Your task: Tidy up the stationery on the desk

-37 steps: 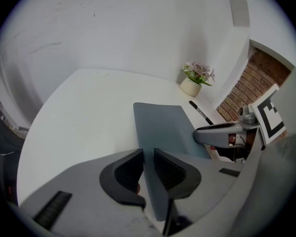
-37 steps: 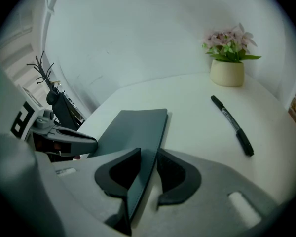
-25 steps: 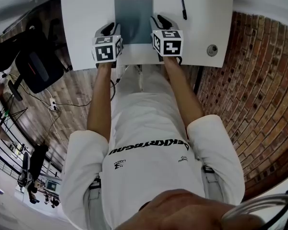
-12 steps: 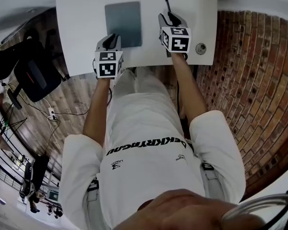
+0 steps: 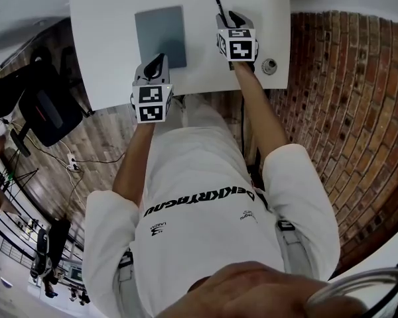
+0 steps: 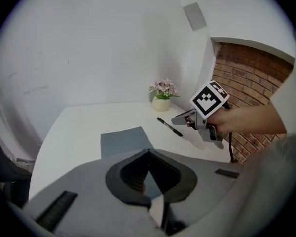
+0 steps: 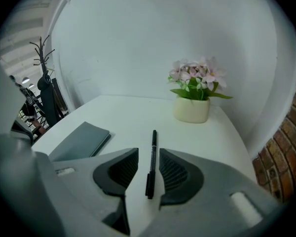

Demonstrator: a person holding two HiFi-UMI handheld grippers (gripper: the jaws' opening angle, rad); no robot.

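Note:
A grey notebook (image 5: 160,35) (image 6: 126,141) (image 7: 81,139) lies flat on the white desk (image 5: 106,38). To its right lies a black pen (image 5: 219,6) (image 6: 169,127) (image 7: 151,163). My right gripper (image 5: 231,20) (image 6: 180,119) (image 7: 149,152) hangs over the pen's near end. Its jaws have just been opening and stand open, with the pen between them and untouched by the pads. My left gripper (image 5: 156,63) (image 6: 148,151) is raised over the notebook's near edge, its tips together and nothing in it.
A small pot of pink flowers (image 7: 192,108) (image 6: 162,102) stands at the desk's far right corner. A round metal fitting (image 5: 270,65) sits near the desk's right front edge. A brick wall (image 5: 331,111) is to the right and a black chair (image 5: 46,98) to the left.
Both grippers have left the notebook's near corners. The right one moved right and forward onto the pen. The left one drew back towards the desk's front edge and rose.

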